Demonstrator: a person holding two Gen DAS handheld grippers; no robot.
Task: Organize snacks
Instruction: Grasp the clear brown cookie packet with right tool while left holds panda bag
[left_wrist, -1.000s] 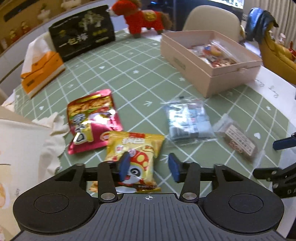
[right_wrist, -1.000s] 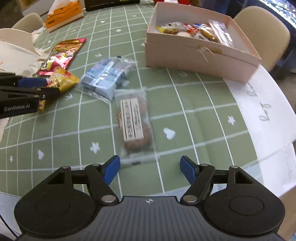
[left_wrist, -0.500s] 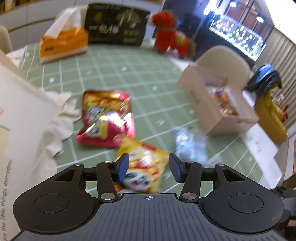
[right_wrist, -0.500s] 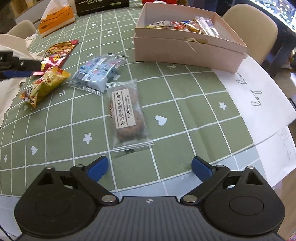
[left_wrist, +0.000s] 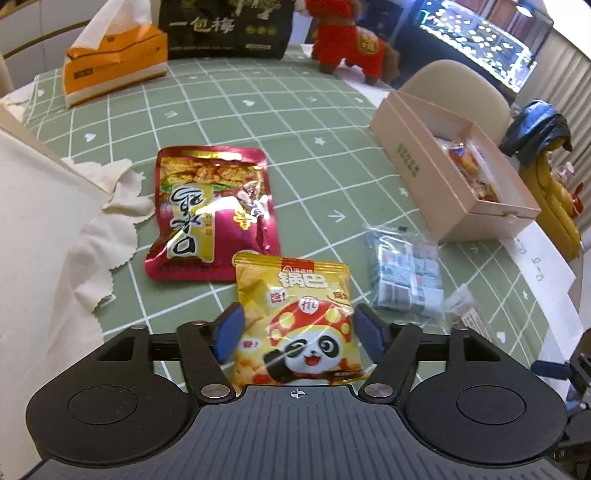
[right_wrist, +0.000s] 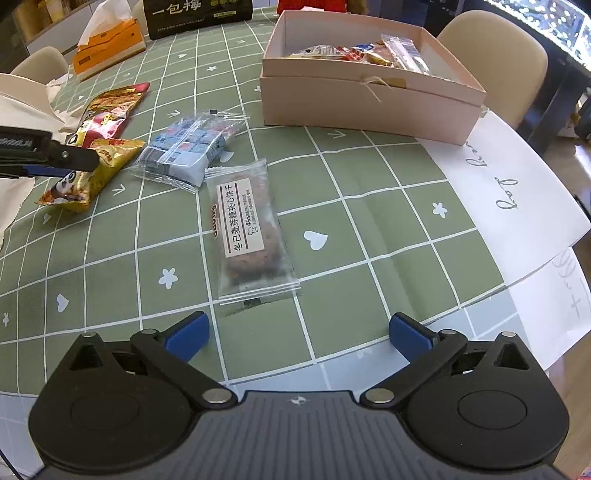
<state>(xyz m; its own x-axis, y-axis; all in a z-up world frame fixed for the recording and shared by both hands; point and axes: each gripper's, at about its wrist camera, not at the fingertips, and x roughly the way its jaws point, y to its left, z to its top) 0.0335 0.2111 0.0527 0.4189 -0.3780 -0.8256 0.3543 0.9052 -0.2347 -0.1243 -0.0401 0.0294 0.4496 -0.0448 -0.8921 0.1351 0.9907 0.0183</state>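
My left gripper (left_wrist: 298, 328) fingers opening around yellow panda bag (left_wrist: 297, 317) on table (left_wrist: 303, 155), not squeezing. Right gripper (right_wrist: 298, 334) fingers opening, cookie pack (right_wrist: 248, 232) ahead. Puffy bag may slip, crumple if I pinch its edge.

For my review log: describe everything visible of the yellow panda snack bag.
The yellow glossy foil snack bag, printed with a cartoon panda in a red spotted mushroom cap and a red band on top, looks sealed and puffy. It lies flat on the green grid tablecloth, below the red foil pouch. The opening left hand-held gripper straddles it, pads not pressing.
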